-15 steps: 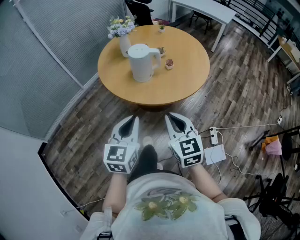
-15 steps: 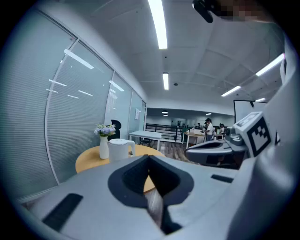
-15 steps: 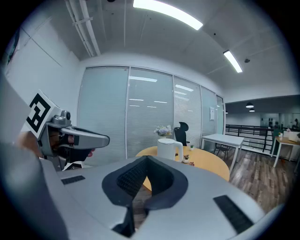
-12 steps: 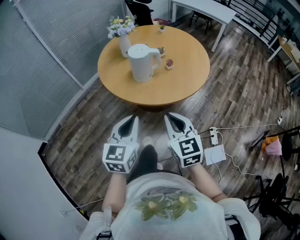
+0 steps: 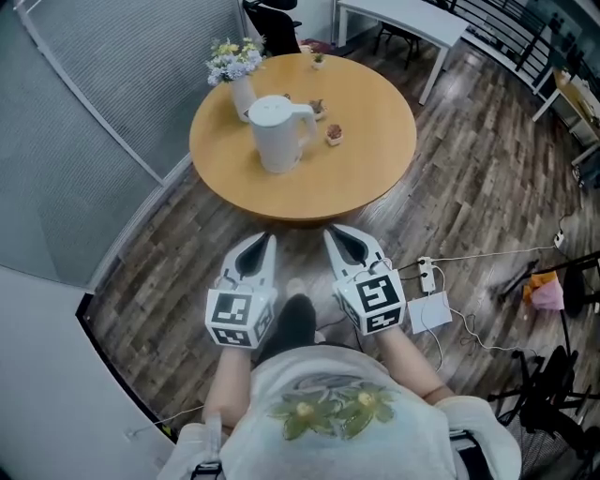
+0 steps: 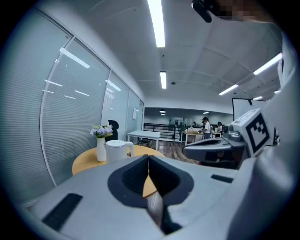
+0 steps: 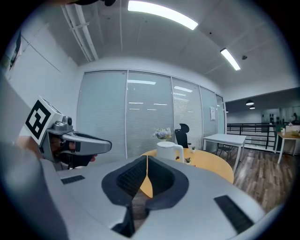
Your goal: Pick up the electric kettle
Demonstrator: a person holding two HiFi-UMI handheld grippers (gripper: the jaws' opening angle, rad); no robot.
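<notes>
A white electric kettle (image 5: 276,134) stands upright on the round wooden table (image 5: 366,173), handle toward the right; it also shows far off as the kettle (image 6: 117,150) and the kettle (image 7: 168,151). My left gripper (image 5: 267,241) is shut and empty, held over the floor well short of the table's near edge. My right gripper (image 5: 330,234) is shut and empty beside it, also short of the table. Both point toward the table. In the left gripper view the left gripper (image 6: 149,157) has its jaws closed together; in the right gripper view the right gripper (image 7: 146,158) does too.
A white vase with flowers (image 5: 234,73) stands just behind the kettle, and small potted plants (image 5: 334,135) sit to its right. A glass partition with blinds (image 5: 112,112) runs along the left. A power strip and cables (image 5: 427,274) lie on the wood floor at right. A white desk (image 5: 403,19) stands beyond.
The table and kettle sit slightly further left and lower in the head view than before, as the head camera shifted. Both grippers stay shut in about the same place.
</notes>
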